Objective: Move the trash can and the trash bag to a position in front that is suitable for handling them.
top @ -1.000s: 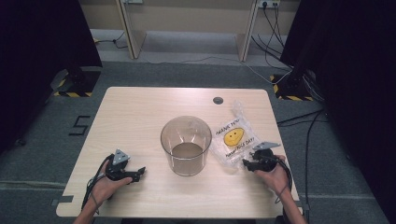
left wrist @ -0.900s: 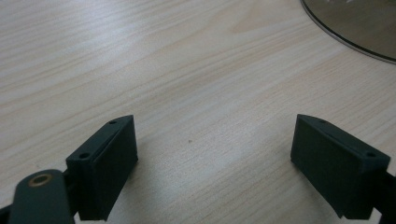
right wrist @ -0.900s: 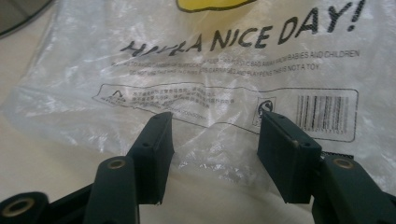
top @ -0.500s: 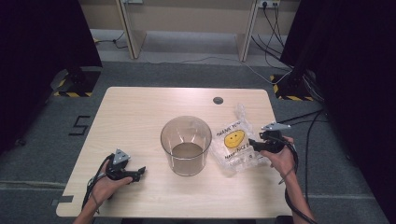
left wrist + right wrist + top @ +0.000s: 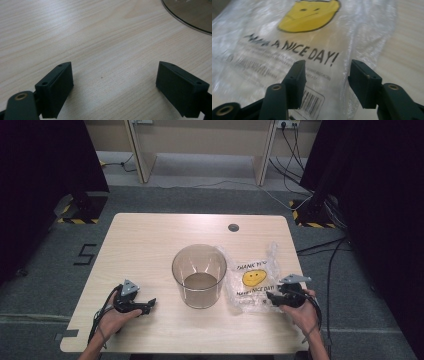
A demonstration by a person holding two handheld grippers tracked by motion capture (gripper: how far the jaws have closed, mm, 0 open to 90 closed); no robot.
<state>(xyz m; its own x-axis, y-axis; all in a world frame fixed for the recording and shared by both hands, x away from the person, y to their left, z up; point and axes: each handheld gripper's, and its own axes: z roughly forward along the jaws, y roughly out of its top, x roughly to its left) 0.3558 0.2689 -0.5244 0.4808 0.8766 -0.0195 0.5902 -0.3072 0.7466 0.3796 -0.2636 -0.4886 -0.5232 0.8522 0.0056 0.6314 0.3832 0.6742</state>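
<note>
A clear plastic bag [image 5: 252,277] with a yellow smiley face and the words "HAVE A NICE DAY!" lies flat on the wooden table [image 5: 150,245], right of a clear round container [image 5: 199,275]. My right gripper [image 5: 270,296] points left at the bag's near right edge. In the right gripper view its jaws [image 5: 327,72] stand apart over the bag [image 5: 307,15] near the barcode. They have just opened a little, and the pads do not press on the film. My left gripper [image 5: 149,305] rests at the front left, open [image 5: 115,82] over bare wood.
The container's rim [image 5: 190,22] curves across the top right of the left gripper view. A dark round grommet [image 5: 233,227] sits near the table's far edge. Cables and yellow-black striped stand feet lie on the grey floor around the table.
My right gripper, farther back and higher over the bag's right side half a second ago, has come back toward the table's front edge. The bag lies flatter. The left gripper has stayed put.
</note>
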